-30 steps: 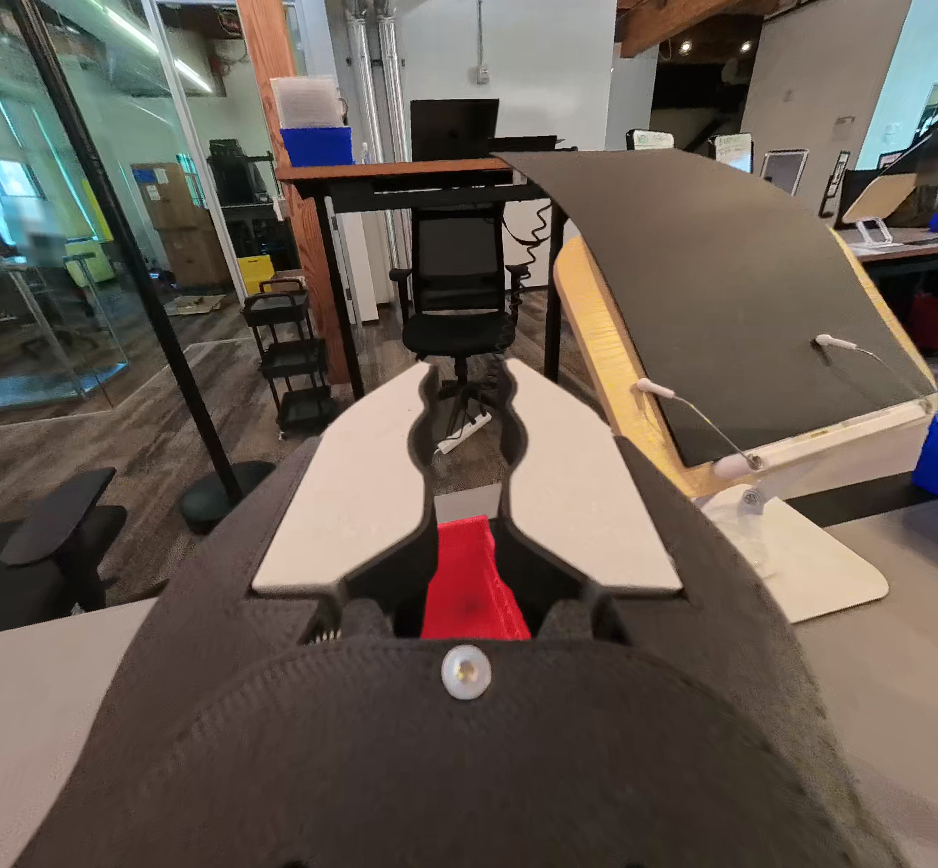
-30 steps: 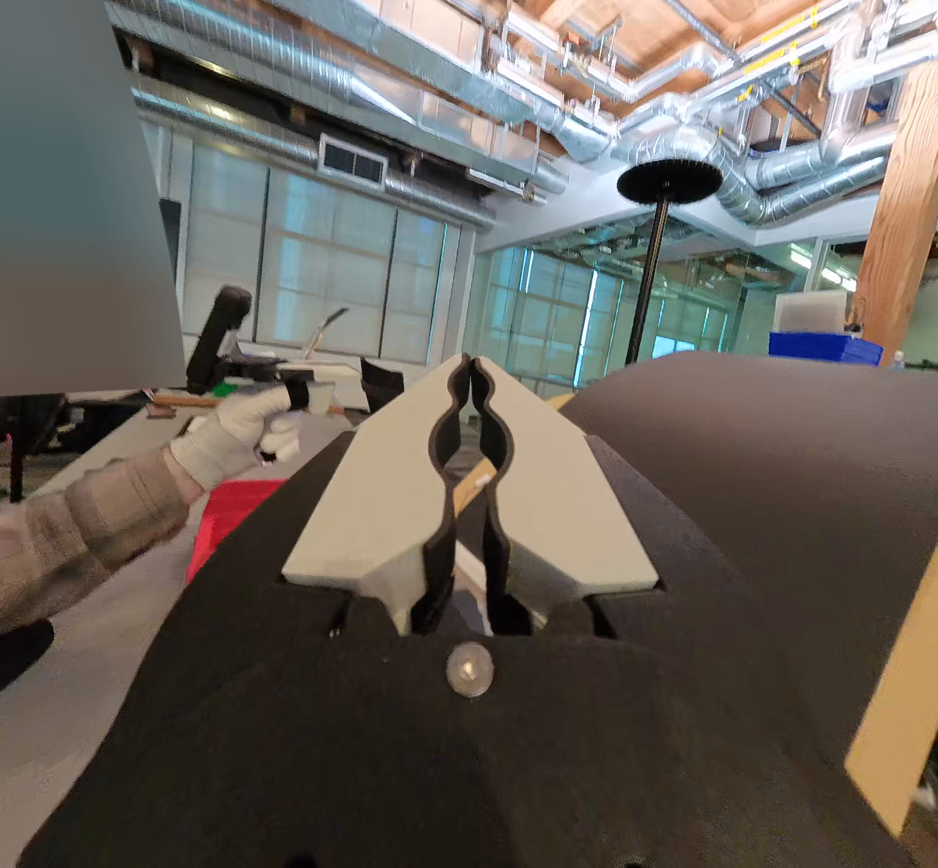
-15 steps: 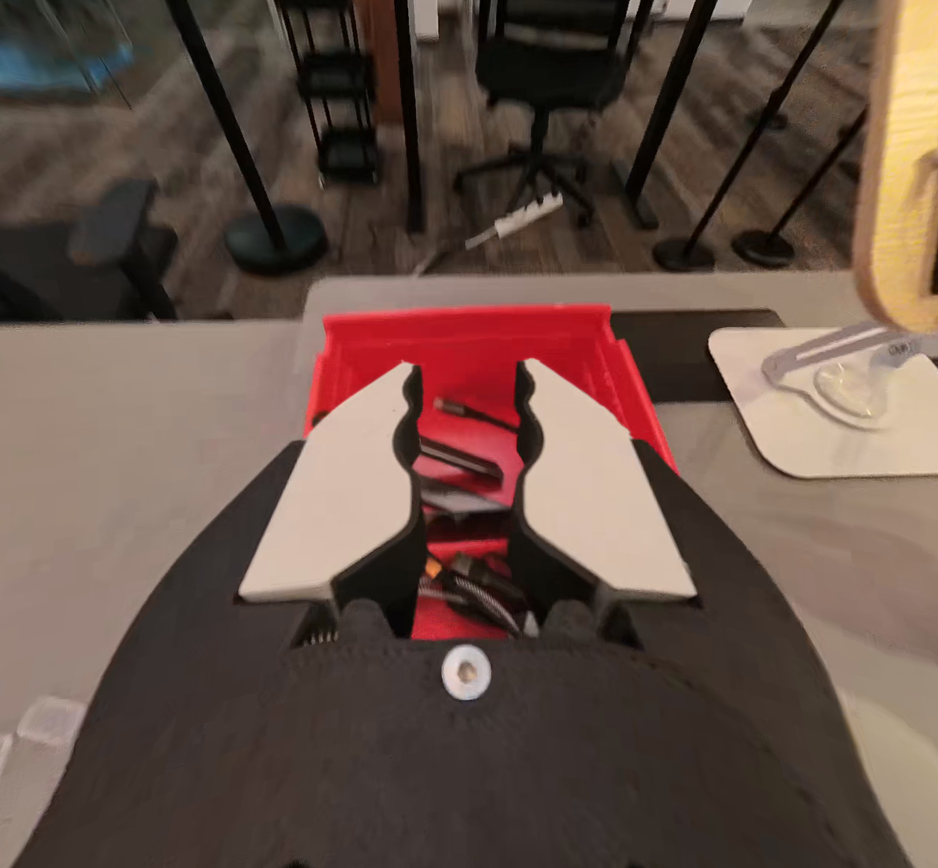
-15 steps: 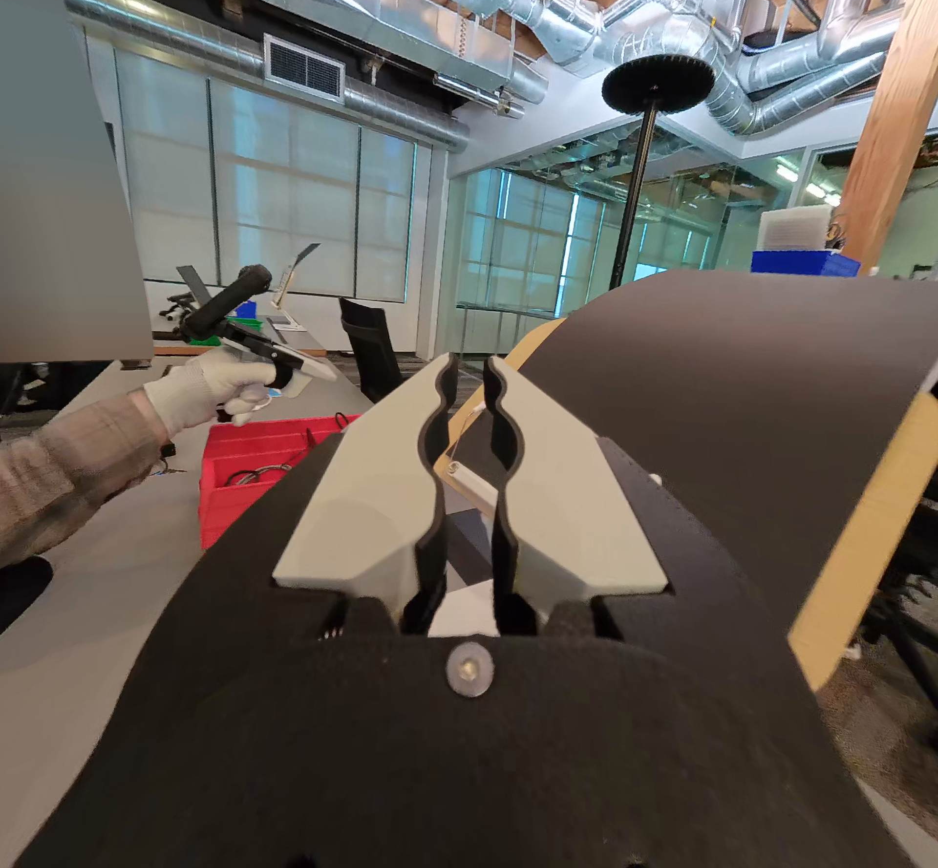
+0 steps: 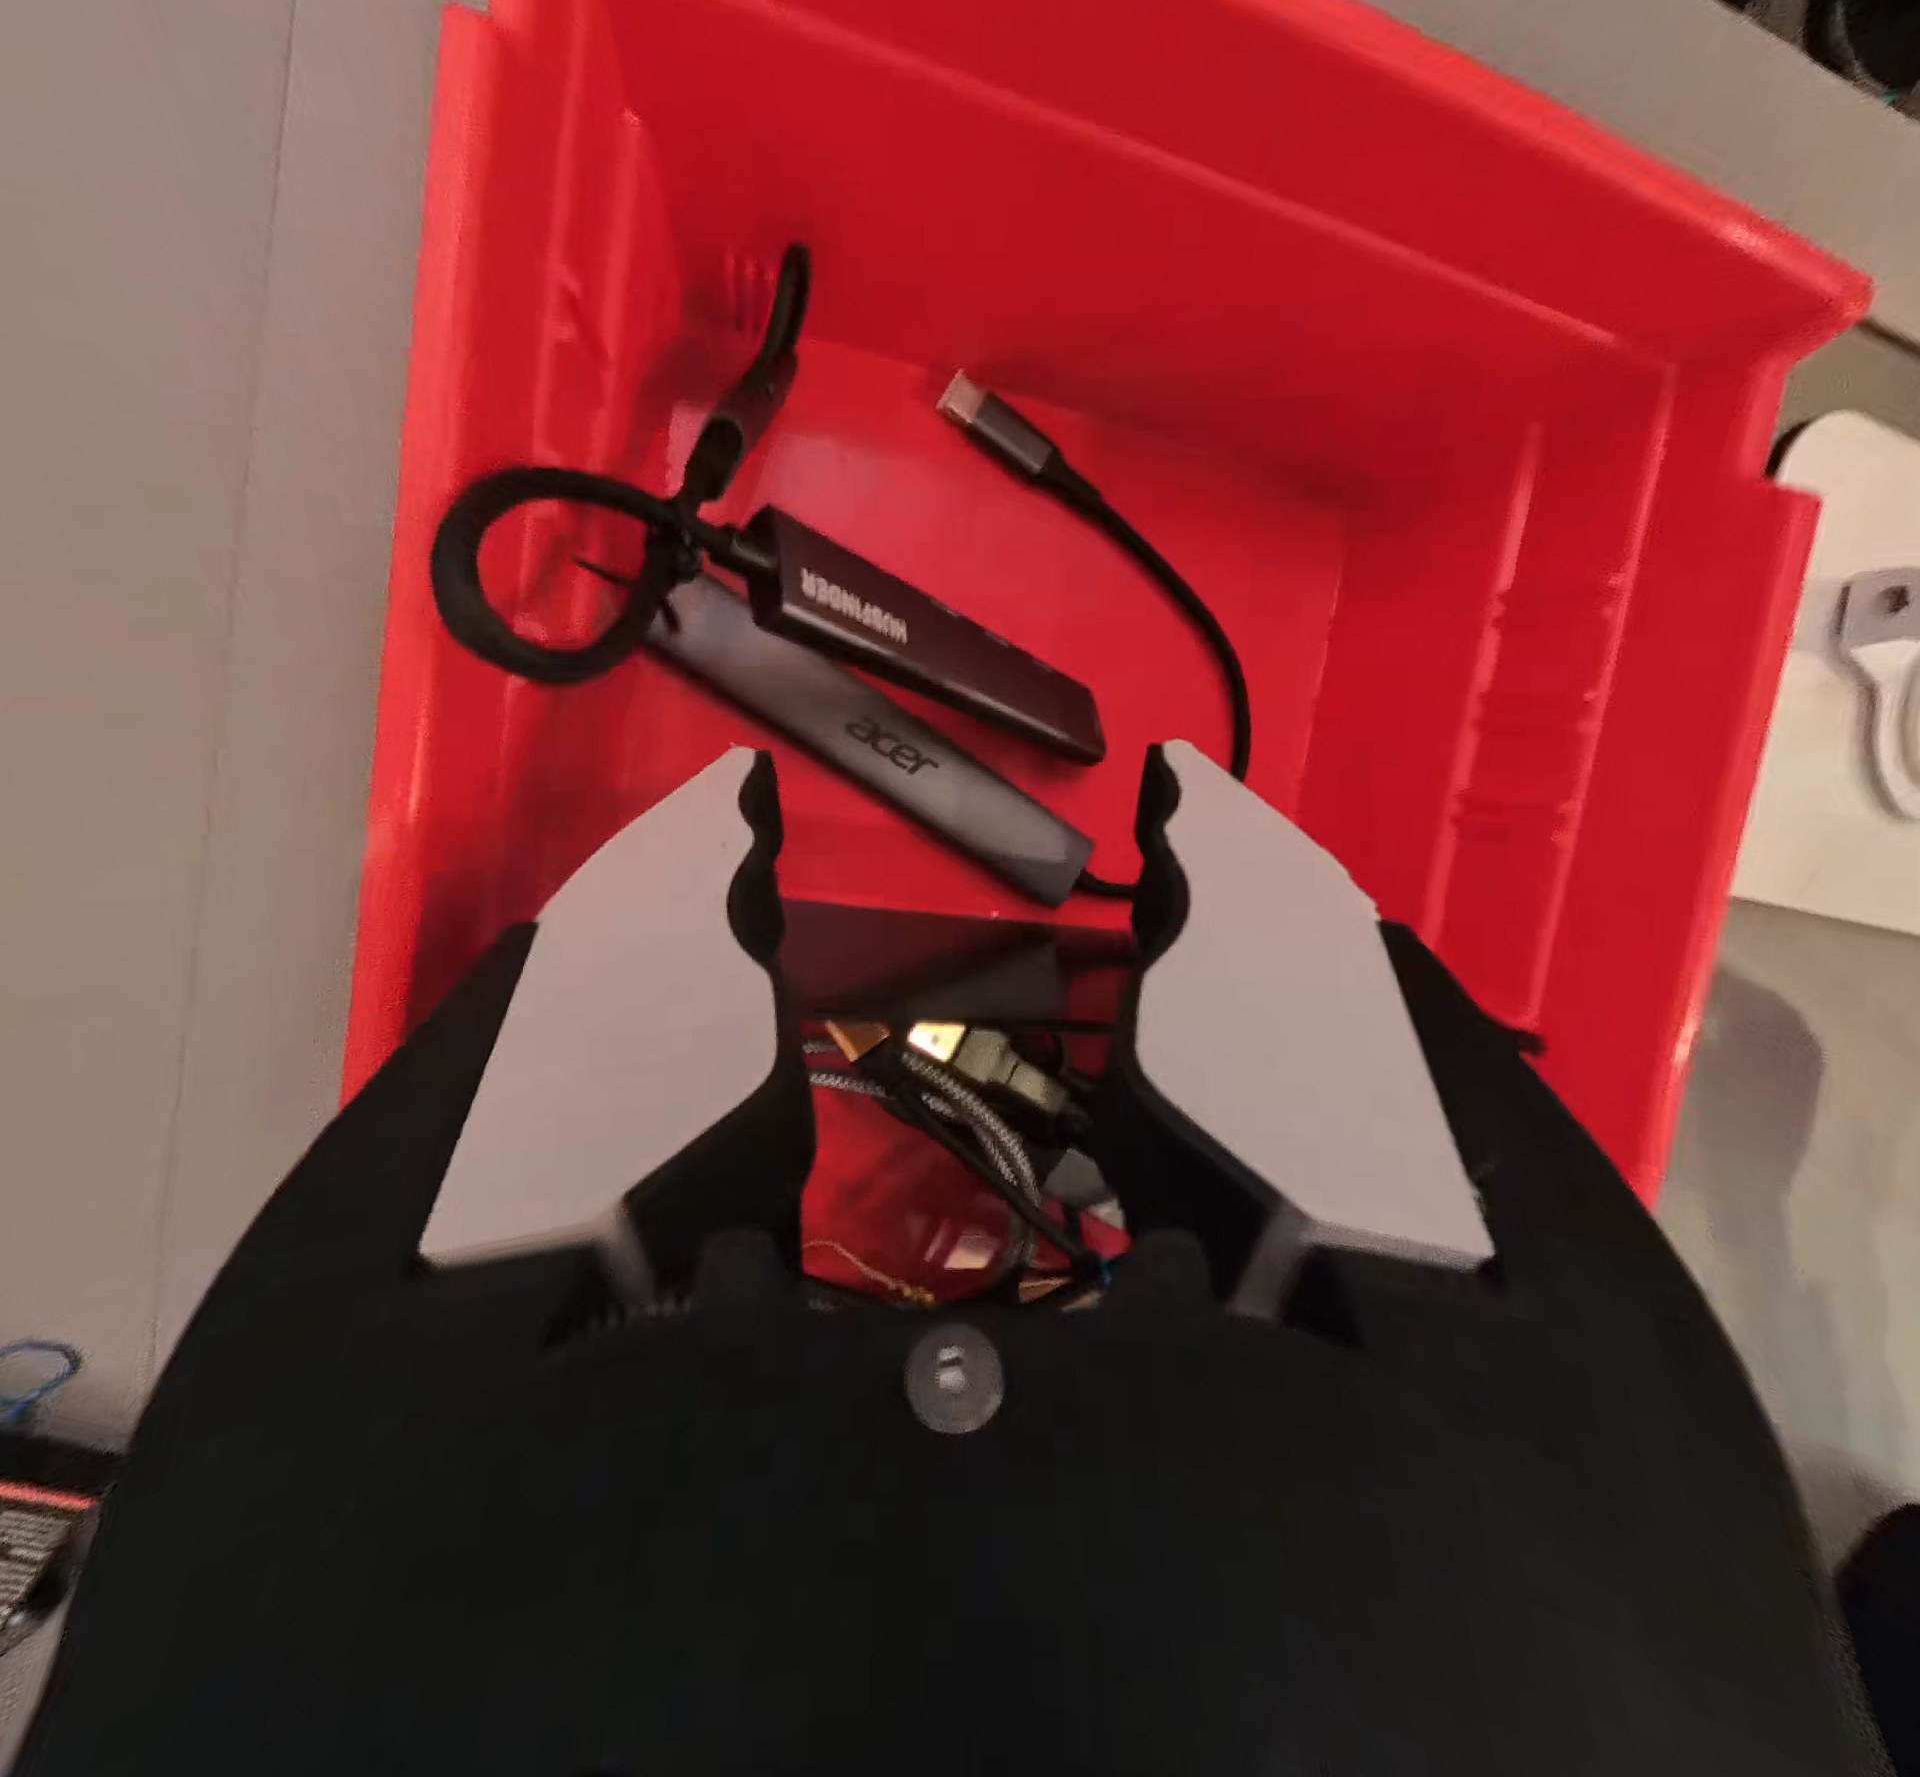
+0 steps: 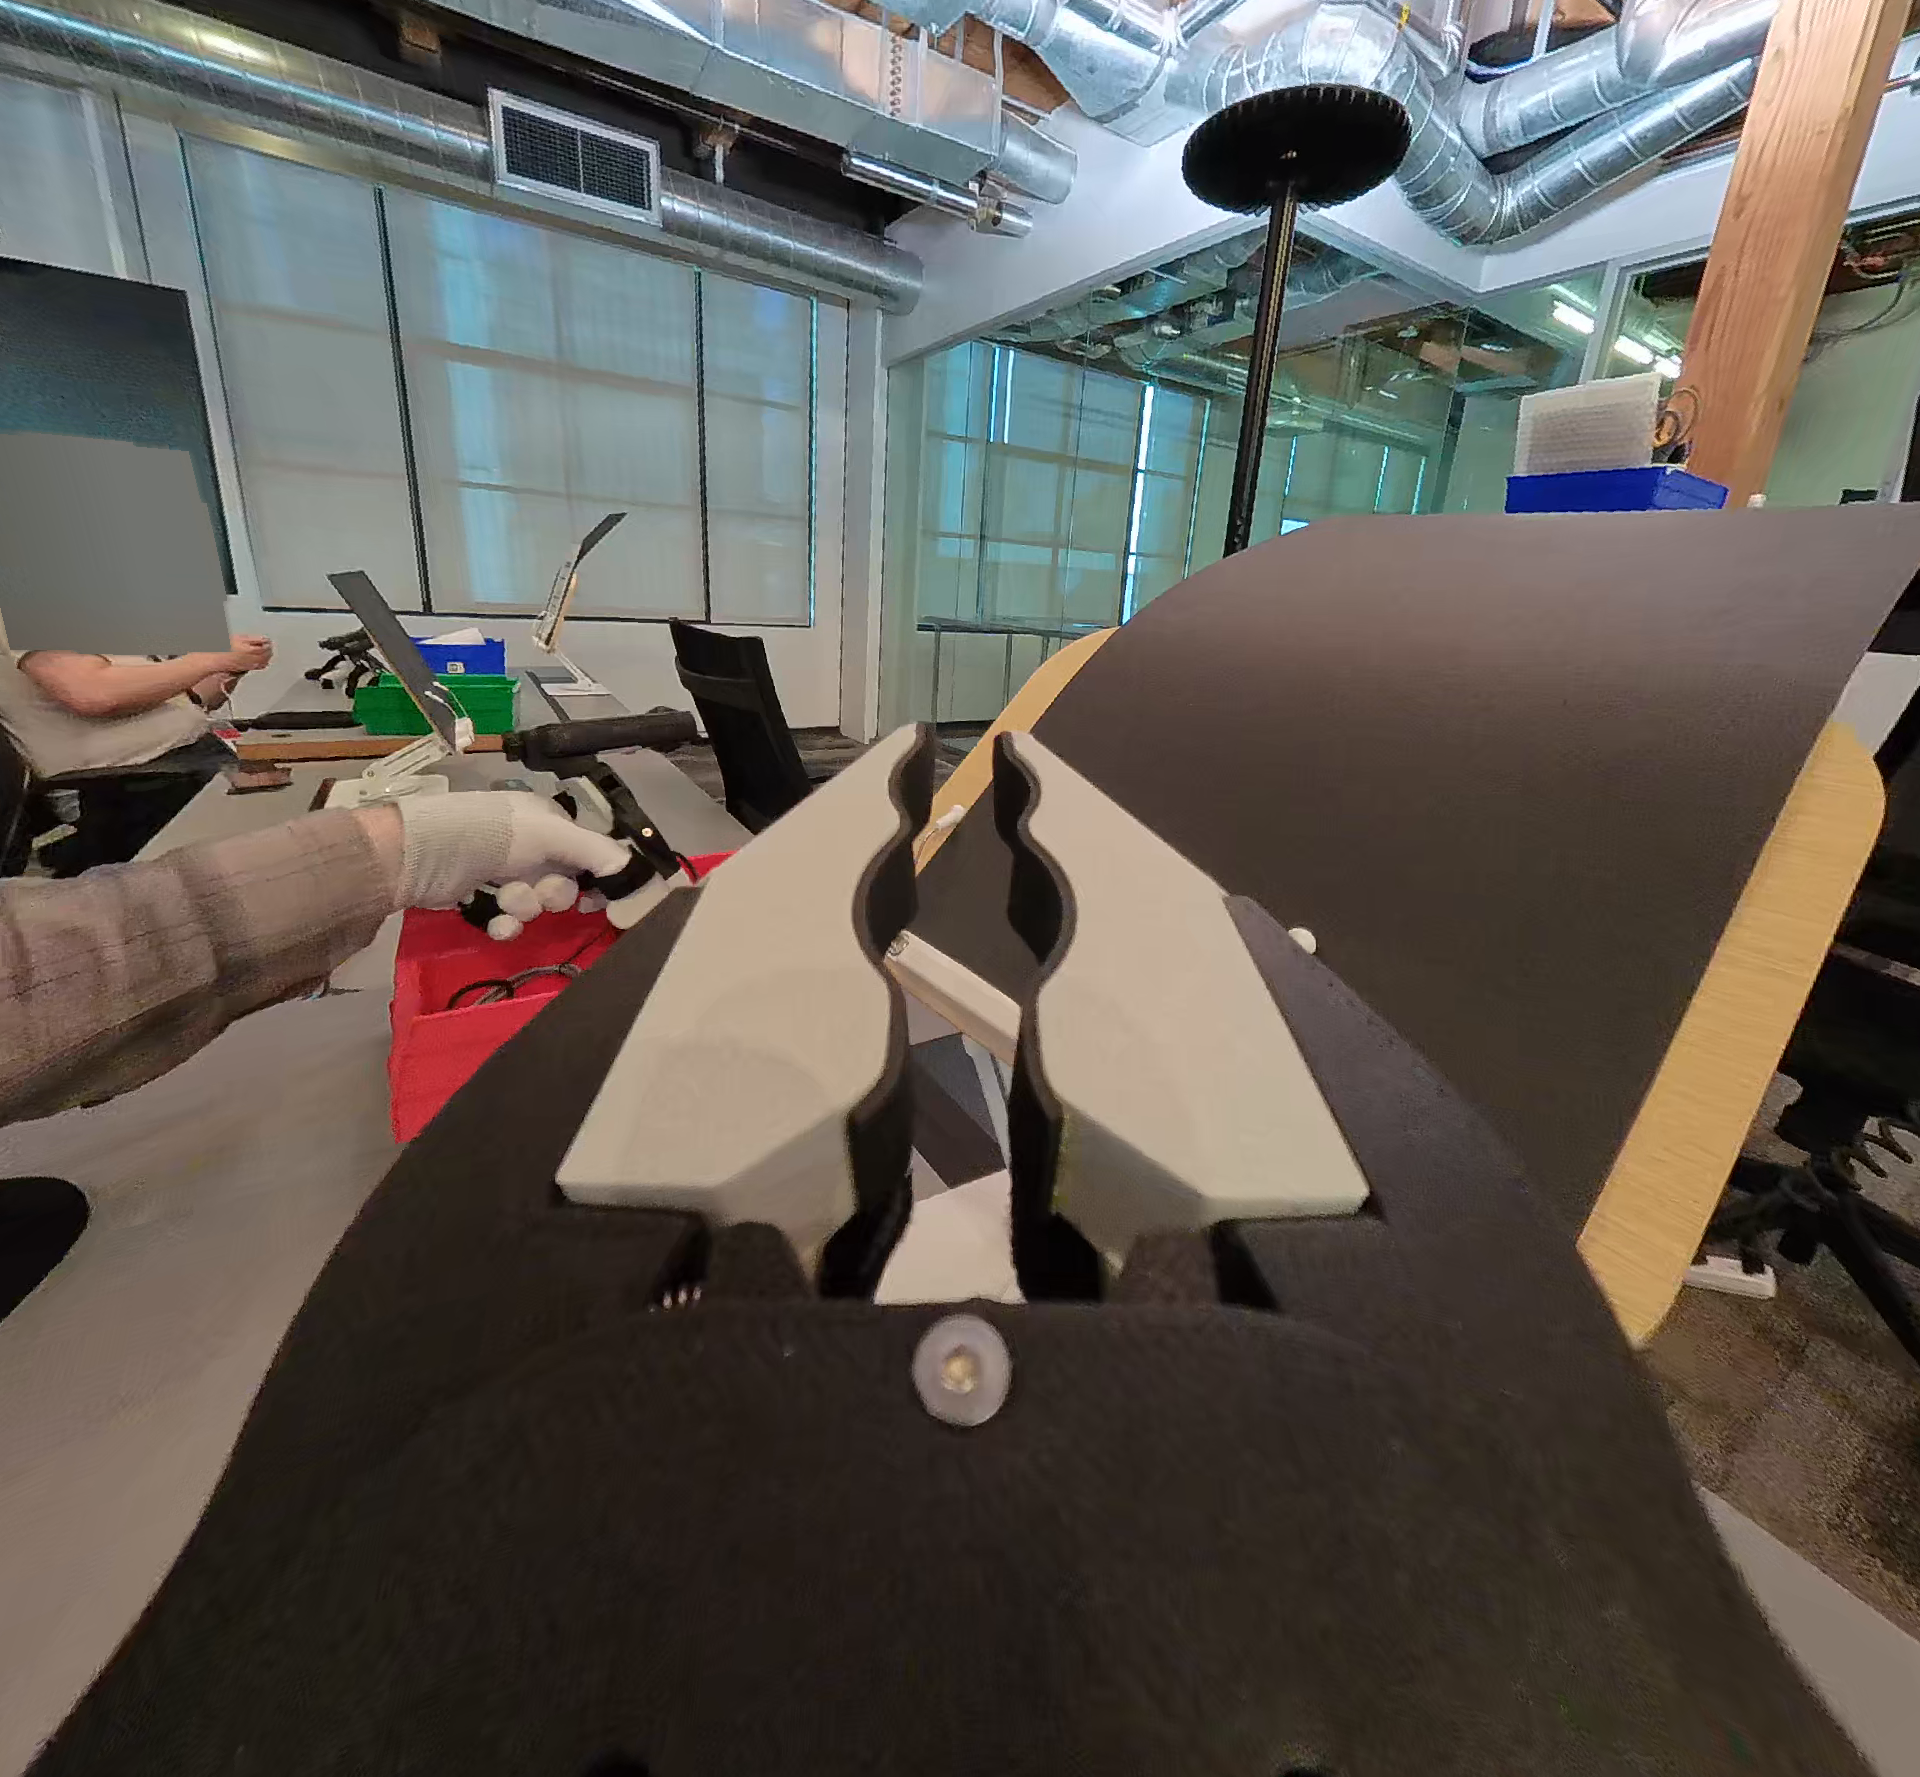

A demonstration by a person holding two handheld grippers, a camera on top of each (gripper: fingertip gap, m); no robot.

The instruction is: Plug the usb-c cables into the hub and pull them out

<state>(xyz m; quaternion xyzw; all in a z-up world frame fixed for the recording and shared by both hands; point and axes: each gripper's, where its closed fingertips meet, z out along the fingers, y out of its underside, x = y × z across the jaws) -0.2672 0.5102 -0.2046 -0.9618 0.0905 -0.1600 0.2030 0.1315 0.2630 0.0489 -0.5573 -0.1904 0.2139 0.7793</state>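
Left gripper [image 5: 951, 771] has been tipped down hard: a second ago the room and chair were framed, half a second ago the bin edge, and now the red bin [image 5: 1195, 200] is seen from straight above. Its fingers have been spread wider over the same span and nothing is held between them. Right gripper [image 6: 956, 751] has been parted slightly too, from nearly pressed together to a narrow gap, empty, and it is aimed level across the room rather than at the work.

Judgement: the reach into the bin has been started and nothing has been plugged yet; a hub pickup looks like the step in hand.

Shown only in the left view:
- two dark slim hubs lying crossed on the bin floor, upper hub [image 5: 925, 652] resting partly on lower hub [image 5: 873, 740];
- each hub's tail, one coiled [image 5: 540, 574] at the left wall, one ending in a loose plug [image 5: 992, 423];
- braided cables [image 5: 977, 1088] heaped under the fingers, likely the usb-c ones, though they are blurred and half hidden.

Shown only in the right view:
- the gloved left hand [image 6: 488, 844] gripping its handle over the bin;
- a dark tilted board [image 6: 1455, 740] just ahead;
- a second person [image 6: 114, 699] at a far desk.
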